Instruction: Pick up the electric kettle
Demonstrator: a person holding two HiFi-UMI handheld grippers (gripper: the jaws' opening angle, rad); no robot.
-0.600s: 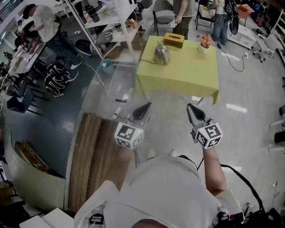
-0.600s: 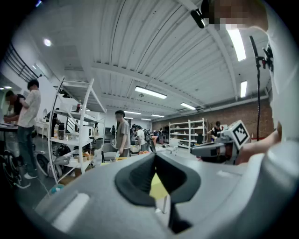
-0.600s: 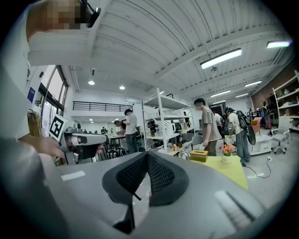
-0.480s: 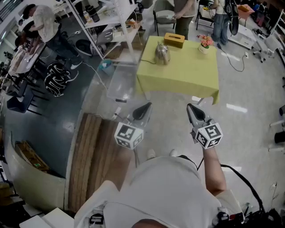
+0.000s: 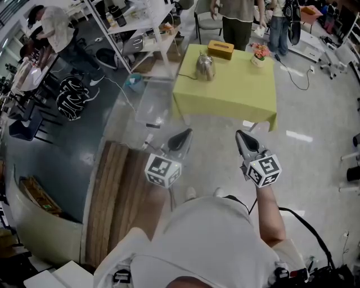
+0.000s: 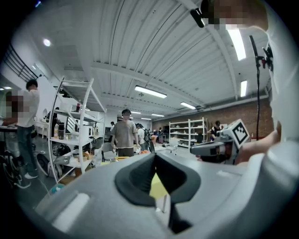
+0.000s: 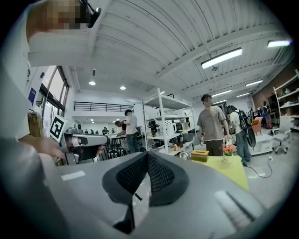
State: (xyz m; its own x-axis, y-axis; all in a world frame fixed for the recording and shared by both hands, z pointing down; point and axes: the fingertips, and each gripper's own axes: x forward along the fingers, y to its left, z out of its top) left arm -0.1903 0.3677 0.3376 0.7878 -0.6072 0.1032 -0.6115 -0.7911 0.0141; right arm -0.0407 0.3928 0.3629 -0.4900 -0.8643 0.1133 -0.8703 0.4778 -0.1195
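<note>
The electric kettle (image 5: 205,66) is seen standing upright on the far left part of a table (image 5: 236,95) draped in yellow-green, well apart from both grippers. A tan tissue box (image 5: 220,49) is placed just behind the kettle, and a small pot of flowers (image 5: 259,53) is set near the table's far right corner. A person (image 5: 236,17) is seen standing beyond the table, and a white shelf rack (image 5: 135,22) is found to its left. The left gripper (image 5: 183,135) and the right gripper (image 5: 241,136) are held side by side over the floor, short of the table and pointed toward it. The jaws of both are pressed together at the tips, and nothing is held between them.
</note>
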